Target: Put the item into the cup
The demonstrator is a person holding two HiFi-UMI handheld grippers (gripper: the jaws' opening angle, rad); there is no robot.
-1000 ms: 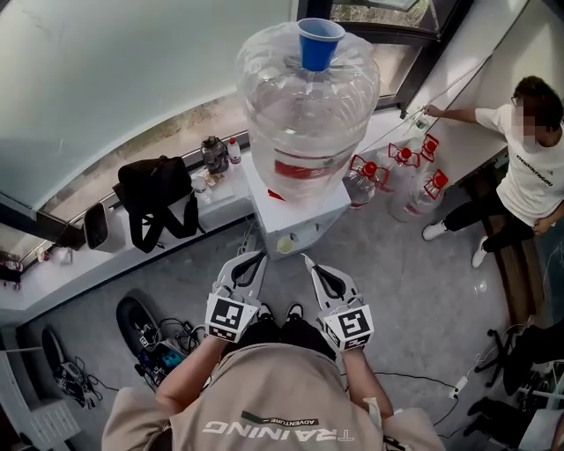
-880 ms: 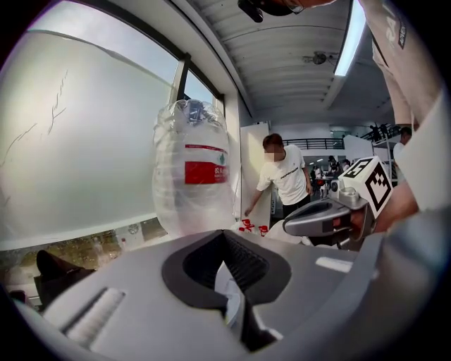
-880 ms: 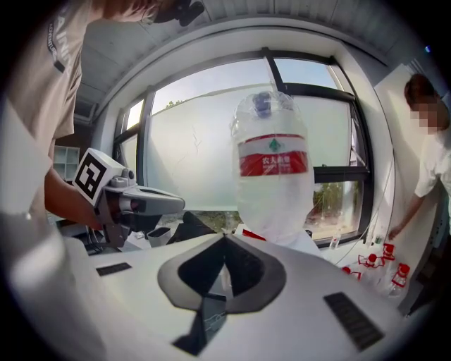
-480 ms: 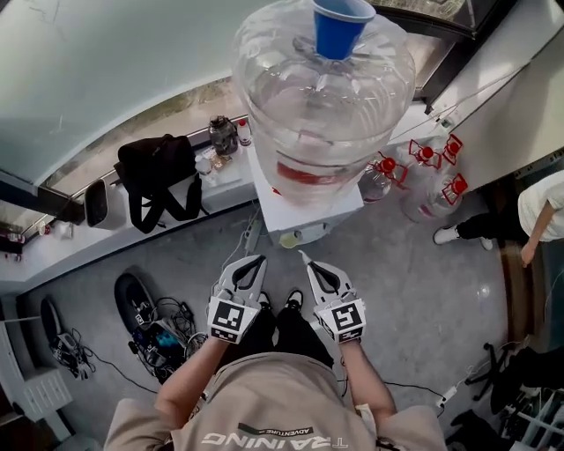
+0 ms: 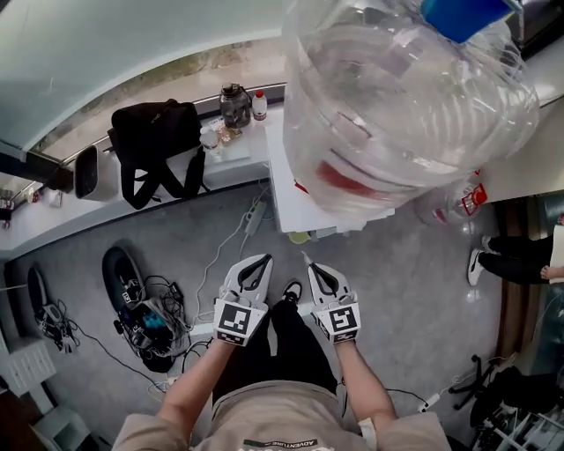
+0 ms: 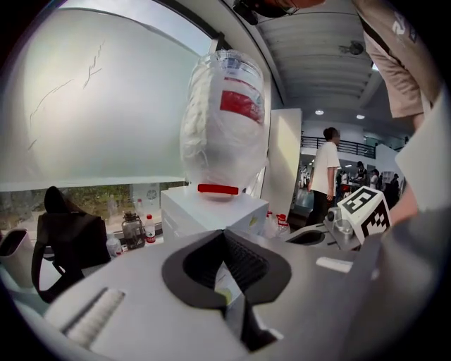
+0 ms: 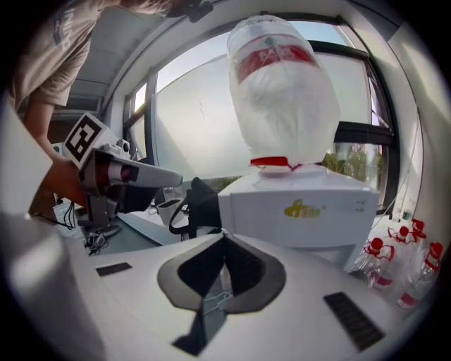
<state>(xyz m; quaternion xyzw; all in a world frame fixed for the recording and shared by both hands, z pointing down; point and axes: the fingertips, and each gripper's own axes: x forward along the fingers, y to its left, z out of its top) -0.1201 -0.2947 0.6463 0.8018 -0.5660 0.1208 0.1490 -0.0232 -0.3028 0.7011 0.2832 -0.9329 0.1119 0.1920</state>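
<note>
Our left gripper (image 5: 264, 258) has its jaws brought together at the tips, with only the hollow between the dark pads left behind them. In the left gripper view (image 6: 225, 232) we make out nothing gripped there. Our right gripper (image 5: 307, 258) is closed the same way and looks just as empty in its own view (image 7: 224, 237). In the head view the two are held side by side at waist height, over the floor in front of our legs, pointing toward the white dispenser (image 5: 295, 198).

On the dispenser stands a big clear water bottle (image 5: 397, 114), upside down, ribbed, with a red band on its side. The cup (image 5: 463, 13) sits on top of that bottle, well above both grippers. It is bright blue with smooth plain sides, and the top edge of the head view cuts it off, so we cannot see into it.

A black bag (image 5: 154, 145) lies on the ledge to the left of the dispenser.
</note>
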